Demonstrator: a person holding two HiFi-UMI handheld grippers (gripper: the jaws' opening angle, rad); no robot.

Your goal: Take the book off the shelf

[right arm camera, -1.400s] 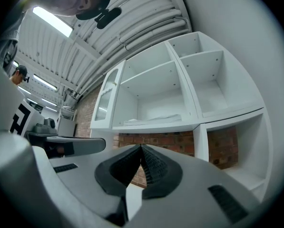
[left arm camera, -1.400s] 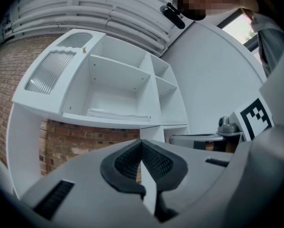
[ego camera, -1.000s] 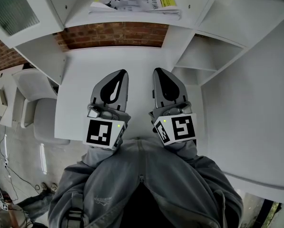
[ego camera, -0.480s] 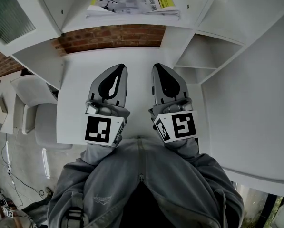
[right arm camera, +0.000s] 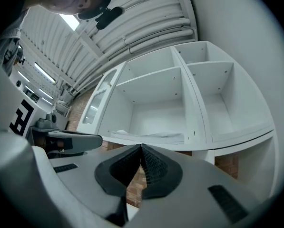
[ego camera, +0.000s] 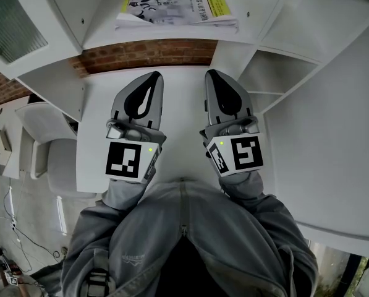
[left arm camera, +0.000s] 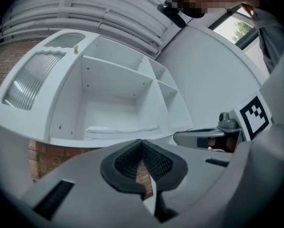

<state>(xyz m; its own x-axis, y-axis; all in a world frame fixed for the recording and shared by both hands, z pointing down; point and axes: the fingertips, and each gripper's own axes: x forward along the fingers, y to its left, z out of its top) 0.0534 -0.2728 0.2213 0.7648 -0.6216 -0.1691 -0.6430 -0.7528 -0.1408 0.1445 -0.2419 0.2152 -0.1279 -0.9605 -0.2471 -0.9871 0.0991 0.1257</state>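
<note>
L gripper (ego camera: 151, 79) pinched tight, empty, aimed at the shelf (ego camera: 172, 34). Up ahead the book (ego camera: 177, 8) lies flat in mid bay, well apart. R gripper (ego camera: 212, 75) closed too, empty, alongside, prob. lining up a two-handed reach.

The left tool (left arm camera: 142, 145) is closed tight with nothing in it. Ahead, a book (left arm camera: 120, 131) lies flat inside the white shelf (left arm camera: 114, 77). Red bricks (left arm camera: 37, 159) show below it.

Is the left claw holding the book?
No, the book lies flat on the shelf, and the left claw is shut on nothing.
</note>
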